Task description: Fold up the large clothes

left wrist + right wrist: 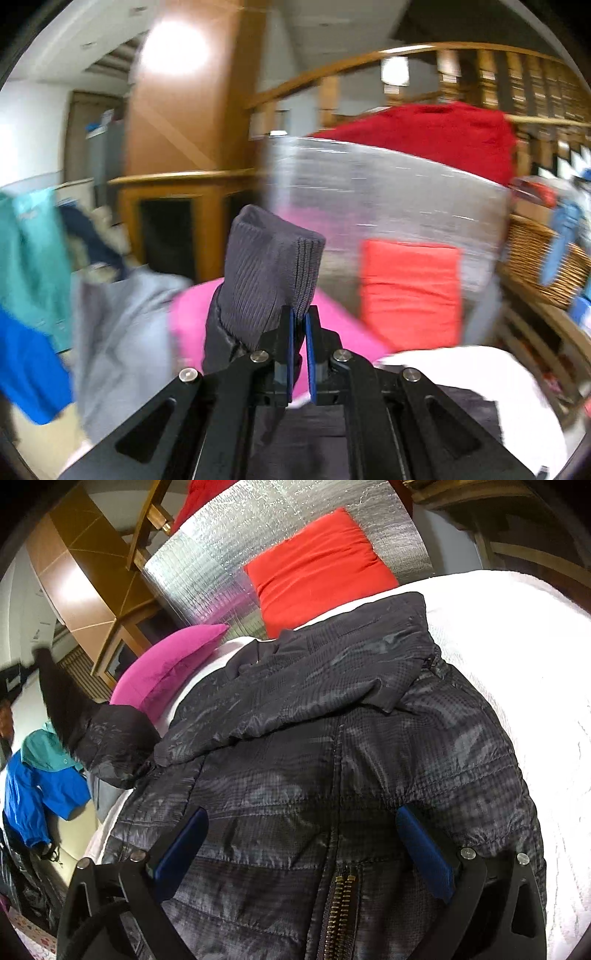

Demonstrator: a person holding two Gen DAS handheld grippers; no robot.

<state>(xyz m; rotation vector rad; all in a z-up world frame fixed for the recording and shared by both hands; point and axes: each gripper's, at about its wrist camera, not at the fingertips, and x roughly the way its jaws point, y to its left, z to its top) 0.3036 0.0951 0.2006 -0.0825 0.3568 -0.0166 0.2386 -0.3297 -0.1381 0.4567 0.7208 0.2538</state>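
Observation:
A dark quilted jacket (332,746) lies spread on a white bed cover (517,657), zipper side up, its collar folded over towards the pillows. My left gripper (300,314) is shut on the jacket's grey ribbed sleeve cuff (271,266) and holds it lifted above the bed. That raised sleeve (70,709) shows at the left of the right wrist view. My right gripper (301,834) is open, its blue pads (424,849) spread wide just over the jacket's front near the zipper (338,897). It holds nothing.
A pink pillow (166,664) and a red pillow (317,568) lie at the bed head against a silver foil panel (221,554). Blue and teal clothes (40,786) hang at the left. A wicker basket (535,258) stands right of the bed, wooden railing behind.

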